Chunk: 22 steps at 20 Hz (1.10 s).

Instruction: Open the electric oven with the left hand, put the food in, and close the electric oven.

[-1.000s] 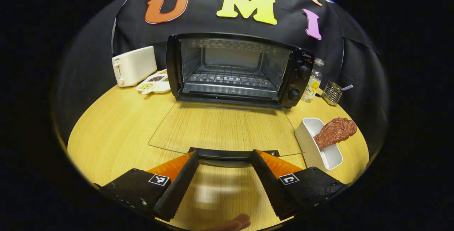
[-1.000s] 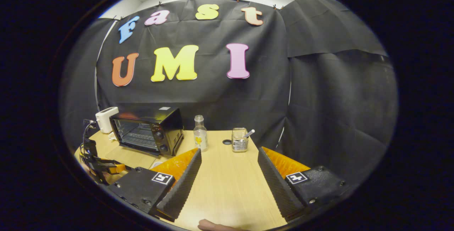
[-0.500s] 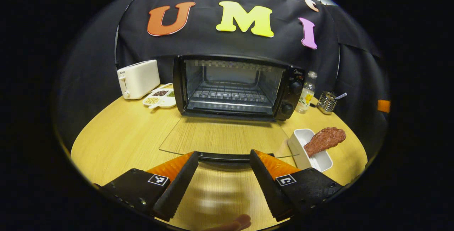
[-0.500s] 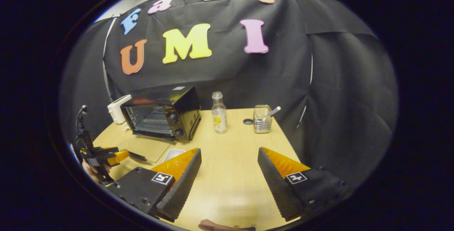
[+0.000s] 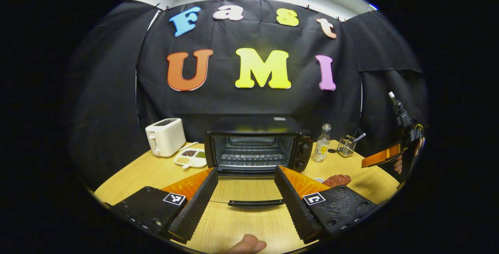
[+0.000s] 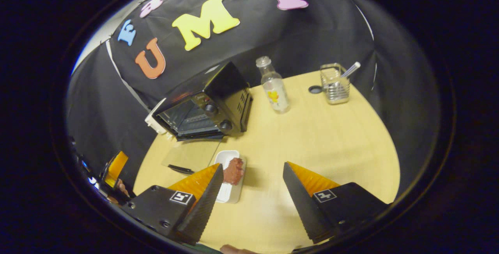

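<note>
The black electric oven [image 5: 257,146] [image 6: 204,105] stands at the back of the wooden table with its glass door [image 5: 249,195] [image 6: 191,156] folded flat; the door handle [image 5: 255,203] lies near me. My left gripper [image 5: 245,195] hangs open above the handle, holding nothing. A brown piece of food [image 5: 337,180] [image 6: 234,170] lies across a white tray [image 6: 228,193] right of the door. My right gripper [image 6: 251,191] is open above the table, just right of the tray; it also shows at the far right of the left gripper view [image 5: 384,156].
A white toaster [image 5: 165,137] and a divided dish of grains [image 5: 191,158] sit left of the oven. A clear bottle [image 6: 275,86] [image 5: 321,148], a wire holder [image 6: 335,84] and a small dark cap [image 6: 315,89] stand right of the oven. Bare wood lies ahead of the right gripper.
My left gripper has drawn back and up from the door handle, leaving the door flat. The right gripper has tilted down and moved towards the tray with the food.
</note>
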Motion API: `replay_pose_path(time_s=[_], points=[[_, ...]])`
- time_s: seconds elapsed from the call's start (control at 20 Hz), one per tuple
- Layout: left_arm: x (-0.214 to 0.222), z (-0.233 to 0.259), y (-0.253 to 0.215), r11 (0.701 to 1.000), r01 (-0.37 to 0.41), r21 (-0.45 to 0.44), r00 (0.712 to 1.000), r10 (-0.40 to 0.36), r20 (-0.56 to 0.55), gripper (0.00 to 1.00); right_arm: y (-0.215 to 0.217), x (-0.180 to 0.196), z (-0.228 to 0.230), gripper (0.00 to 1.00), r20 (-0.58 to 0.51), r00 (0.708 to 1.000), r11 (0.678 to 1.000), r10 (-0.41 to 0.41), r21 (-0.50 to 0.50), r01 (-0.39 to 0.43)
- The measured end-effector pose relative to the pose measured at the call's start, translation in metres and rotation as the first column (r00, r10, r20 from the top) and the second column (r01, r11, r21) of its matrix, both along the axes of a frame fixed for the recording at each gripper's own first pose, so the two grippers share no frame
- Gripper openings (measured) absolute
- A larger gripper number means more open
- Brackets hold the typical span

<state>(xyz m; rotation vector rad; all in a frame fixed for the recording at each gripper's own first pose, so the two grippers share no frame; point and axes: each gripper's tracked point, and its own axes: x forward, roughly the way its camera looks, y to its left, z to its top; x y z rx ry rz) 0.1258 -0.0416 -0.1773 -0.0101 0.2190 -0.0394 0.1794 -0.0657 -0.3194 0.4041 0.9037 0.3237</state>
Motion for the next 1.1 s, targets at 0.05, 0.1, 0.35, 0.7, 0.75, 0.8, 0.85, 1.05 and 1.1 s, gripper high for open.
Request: replay_pose_path(time_s=[0.05,0.1,0.35,0.7,0.75,0.8,0.85,1.05,1.1], points=[[-0.006,0.01,0.002,1.0,-0.004,0.011,1.0,0.004,0.018,0.93,0.008,0.002,-0.005,0.96,-0.028,0.999,0.999,0.018,0.032,-0.017],[-0.011,0.019,0.003,1.0,-0.007,0.022,0.999,0.006,0.038,0.94,0.016,0.005,-0.012,0.93,-0.055,0.998,0.998,0.031,0.058,-0.028],[-0.037,0.055,0.007,0.998,0.005,0.067,0.992,-0.013,0.123,0.94,0.04,0.016,-0.044,0.78,-0.165,0.983,0.986,0.077,0.156,-0.051],[-0.068,0.076,0.015,0.998,0.047,0.04,0.987,-0.052,0.149,0.95,0.056,-0.001,-0.045,0.12,-0.166,0.977,0.974,0.135,0.201,-0.101],[-0.072,0.075,0.016,0.998,0.051,0.034,0.988,-0.055,0.143,0.95,0.056,-0.005,-0.04,0.12,-0.139,0.981,0.979,0.138,0.167,-0.114],[-0.077,0.074,0.015,0.998,0.065,0.025,0.989,-0.067,0.135,0.94,0.057,-0.008,-0.033,0.12,-0.103,0.985,0.983,0.14,0.132,-0.126],[-0.08,0.074,0.014,0.997,0.077,0.02,0.988,-0.079,0.132,0.94,0.058,-0.012,-0.027,0.12,-0.067,0.987,0.986,0.149,0.092,-0.142],[-0.095,0.076,0.029,0.998,0.055,0.041,0.988,-0.06,0.145,0.95,0.068,-0.027,0.011,0.12,0.108,0.976,0.979,0.187,-0.098,-0.177],[-0.099,0.077,0.032,0.998,0.046,0.045,0.988,-0.052,0.147,0.94,0.074,-0.033,0.02,0.12,0.145,0.968,0.973,0.203,-0.138,-0.183]])
